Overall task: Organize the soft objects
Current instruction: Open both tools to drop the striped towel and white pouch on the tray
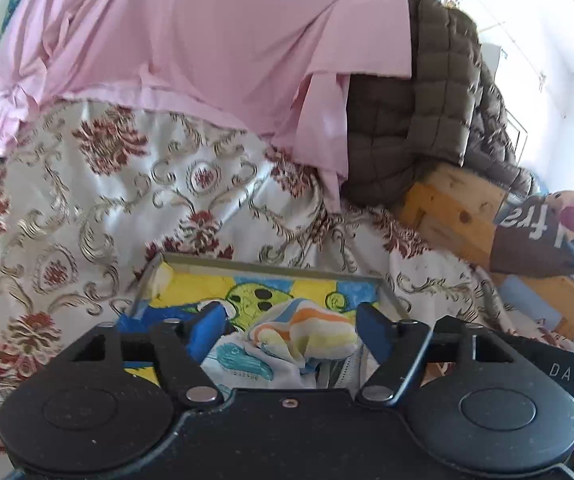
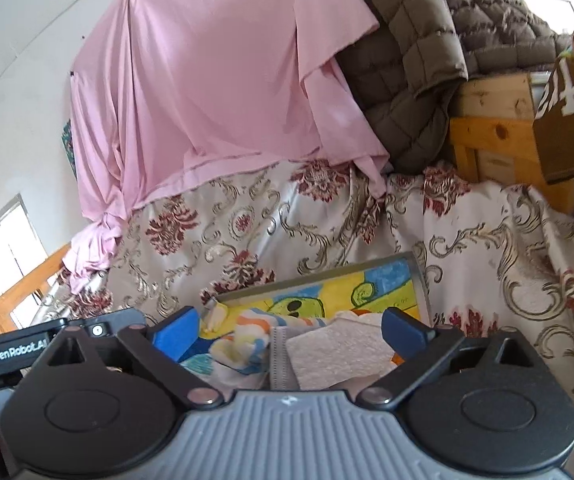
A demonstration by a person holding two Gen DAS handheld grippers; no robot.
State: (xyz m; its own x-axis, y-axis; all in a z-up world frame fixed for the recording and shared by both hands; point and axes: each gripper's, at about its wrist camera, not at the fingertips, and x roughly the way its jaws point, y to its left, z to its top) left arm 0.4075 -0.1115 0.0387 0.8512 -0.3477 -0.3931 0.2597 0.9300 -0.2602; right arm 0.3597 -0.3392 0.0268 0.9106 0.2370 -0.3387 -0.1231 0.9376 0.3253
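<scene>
Both tools stood spread wide, nothing pinched: the left tool (image 1: 291, 322) and the right tool (image 2: 291, 330) hung just above a tray (image 1: 271, 268) with a bright cartoon print, which rested on the floral bedspread (image 1: 127, 184). Below and between the left tool's pads lay a striped soft cloth (image 1: 307, 330); under the right tool, a pale folded towel (image 2: 335, 354) sat beside it. To my eye the release looked done; lifting straight clear without snagging either cloth would have served best.

cloths (image 1: 307, 330) in tray (image 1: 271, 270), tray on bedspread (image 1: 107, 208)
</scene>
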